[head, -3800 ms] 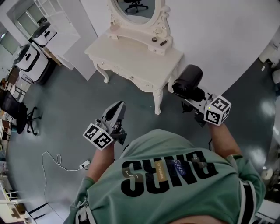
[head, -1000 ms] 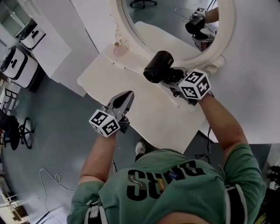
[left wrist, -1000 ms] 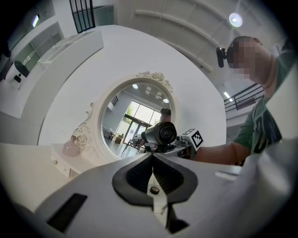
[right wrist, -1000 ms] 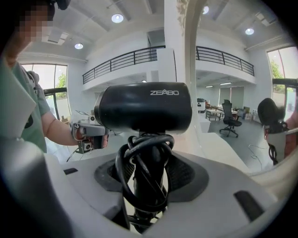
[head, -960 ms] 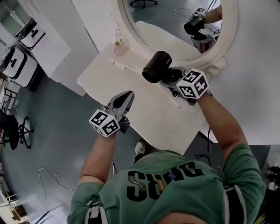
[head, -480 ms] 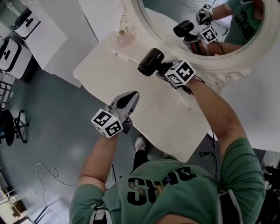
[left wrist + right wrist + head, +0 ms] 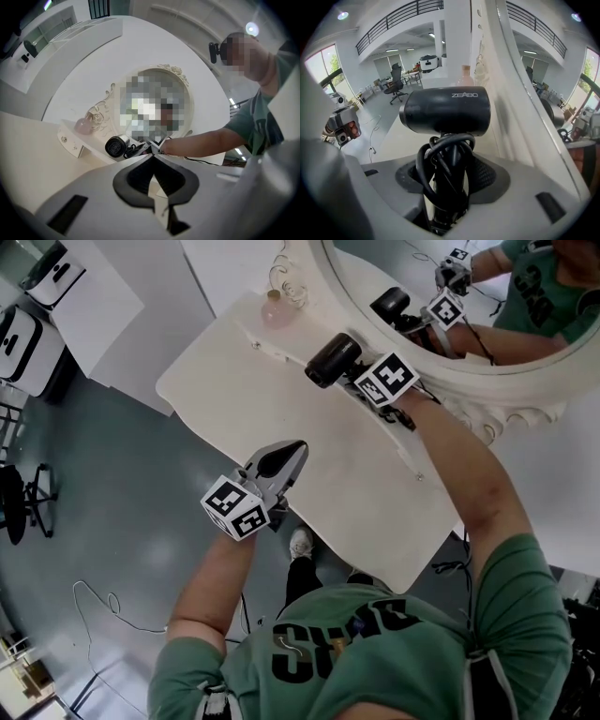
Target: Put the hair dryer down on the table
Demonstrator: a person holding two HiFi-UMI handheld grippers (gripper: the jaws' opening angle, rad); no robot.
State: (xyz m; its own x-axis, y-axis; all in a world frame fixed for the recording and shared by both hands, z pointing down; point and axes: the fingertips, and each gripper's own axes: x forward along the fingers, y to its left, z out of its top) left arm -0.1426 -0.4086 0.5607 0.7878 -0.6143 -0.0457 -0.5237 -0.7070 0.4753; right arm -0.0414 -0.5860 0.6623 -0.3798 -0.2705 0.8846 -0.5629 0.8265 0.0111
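Observation:
The black hair dryer [image 7: 333, 360] has its handle, wrapped in its cord, between the jaws of my right gripper [image 7: 358, 373]. It hangs low over the back of the cream dressing table [image 7: 234, 399], close to the oval mirror's frame [image 7: 469, 390]. I cannot tell whether it touches the top. In the right gripper view the dryer's barrel [image 7: 445, 110] lies crosswise above the right gripper [image 7: 450, 176]. My left gripper [image 7: 298, 446] is shut and empty over the table's front edge. The left gripper [image 7: 153, 157] faces the dryer [image 7: 114, 146].
A pink bottle [image 7: 275, 313] stands at the back left by a low drawer shelf [image 7: 281, 348]. The carved mirror base [image 7: 511, 423] rises to the right. Grey floor [image 7: 112, 484] lies left of the table, with an office chair [image 7: 23, 507].
My right gripper has come down with the hair dryer toward the tabletop near the mirror. The left gripper has sunk a little toward the table's front edge.

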